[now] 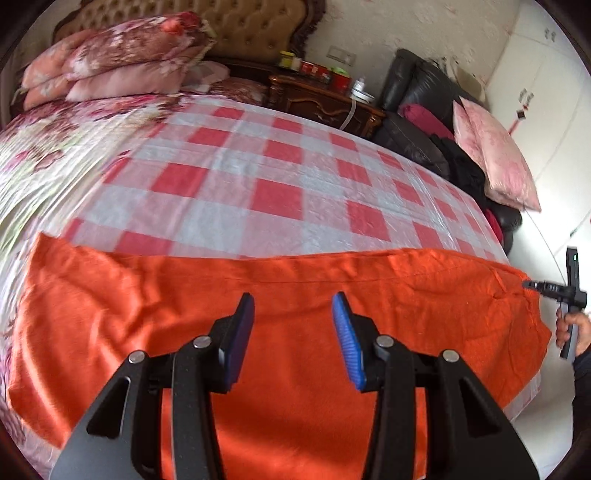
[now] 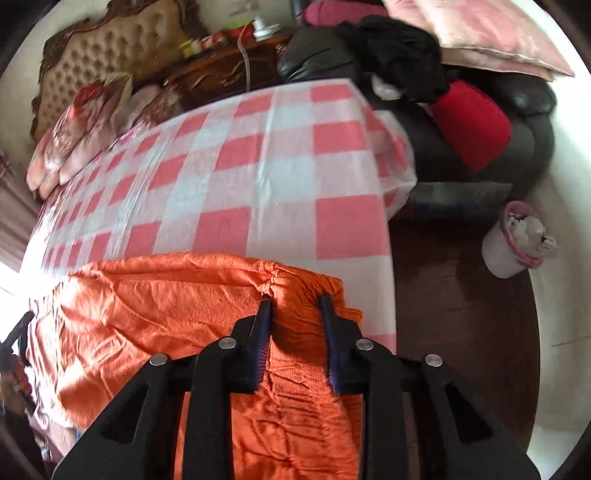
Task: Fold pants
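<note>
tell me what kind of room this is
Most likely a home bedroom. A bed under a red-and-white checked plastic cover has a tufted tan upholstered headboard, folded pink floral quilts stacked at its head, and a carved dark wooden nightstand beside it.

checked sheet (image 1: pixel 280 173) open, pillows (image 1: pixel 110 62) far

Both grippers are matte black with silver round screws at the linkages. Their fingers (image 1: pixel 349 343) carry ribbed blue pads. A dark sleeve (image 1: pixel 583 373) covers the wrist.
</note>
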The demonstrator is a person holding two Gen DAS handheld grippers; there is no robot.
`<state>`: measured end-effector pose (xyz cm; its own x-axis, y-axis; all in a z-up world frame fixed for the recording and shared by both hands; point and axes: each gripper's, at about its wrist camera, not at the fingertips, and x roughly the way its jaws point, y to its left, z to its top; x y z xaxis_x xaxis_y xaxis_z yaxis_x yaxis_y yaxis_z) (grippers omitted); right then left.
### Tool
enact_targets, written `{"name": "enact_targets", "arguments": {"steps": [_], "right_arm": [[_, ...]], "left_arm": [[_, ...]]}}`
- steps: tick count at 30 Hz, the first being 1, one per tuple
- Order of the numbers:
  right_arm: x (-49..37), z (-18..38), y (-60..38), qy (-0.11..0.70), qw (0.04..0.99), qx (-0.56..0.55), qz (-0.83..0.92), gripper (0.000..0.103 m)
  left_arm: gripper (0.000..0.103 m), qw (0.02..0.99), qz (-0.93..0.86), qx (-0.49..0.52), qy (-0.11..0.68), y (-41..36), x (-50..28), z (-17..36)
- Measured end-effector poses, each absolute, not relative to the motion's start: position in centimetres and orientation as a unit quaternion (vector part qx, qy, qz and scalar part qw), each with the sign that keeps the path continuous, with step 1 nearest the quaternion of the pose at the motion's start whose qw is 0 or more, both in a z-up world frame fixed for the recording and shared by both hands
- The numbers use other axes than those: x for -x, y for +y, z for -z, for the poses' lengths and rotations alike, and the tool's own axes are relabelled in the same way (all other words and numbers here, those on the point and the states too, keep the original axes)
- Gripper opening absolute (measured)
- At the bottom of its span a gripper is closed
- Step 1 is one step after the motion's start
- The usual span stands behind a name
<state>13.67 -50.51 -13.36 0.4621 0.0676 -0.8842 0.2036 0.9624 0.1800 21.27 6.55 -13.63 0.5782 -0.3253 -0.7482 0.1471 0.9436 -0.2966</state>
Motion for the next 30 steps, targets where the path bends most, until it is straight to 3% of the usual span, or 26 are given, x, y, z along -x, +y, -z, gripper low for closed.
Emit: {"name": "enact_targets", "arguments": {"steps": [2,8,10,16,21,26,27,28,30], "right_arm": [[-13.2,13.6,-51.0,0.499,0.852,-0.153,0.046,0.027],[-7.4,10.6,-50.9,0.461,0.858,-0.203,0.105,0.053],[-4.6,10.2,-50.3,0.464,0.852,-0.201,0.134,0.072],[2.8,14.2,-50.8,0.491,0.801,-0.285,0.191,0.075],[3.5,15.1,-50.0,0.483,0.791,-0.338,0.165,0.078],[2.9,14.5,-49.7,0.481,0.787,-0.359,0.144,0.074],[2.5,14.6,-49.4,0.488,0.786,-0.354,0.138,0.062],[2.2,14.7,-49.1,0.494,0.784,-0.349,0.136,0.036],[2.0,14.4,-48.7,0.496,0.784,-0.346,0.14,0.017]], "left_arm": [[0.044,0.883,0.121,0.111,0.439,8.5,-20.3,13.4],[0.044,0.872,0.128,0.115,0.459,12.6,-14.1,13.3],[0.045,0.87,0.11,0.127,0.463,14.8,-11.3,13.8],[0.043,0.847,-0.027,0.288,0.447,27.4,-7.4,16.4],[0.043,0.819,-0.019,0.388,0.423,31.3,-7.5,17.2],[0.038,0.806,-0.024,0.396,0.439,31.7,-9.5,17.7],[0.032,0.802,-0.021,0.398,0.444,31.8,-9.9,18.1],[0.021,0.801,-0.019,0.393,0.452,31.9,-10.4,18.4],[0.011,0.811,-0.021,0.369,0.453,31.7,-10.8,17.8]]}}
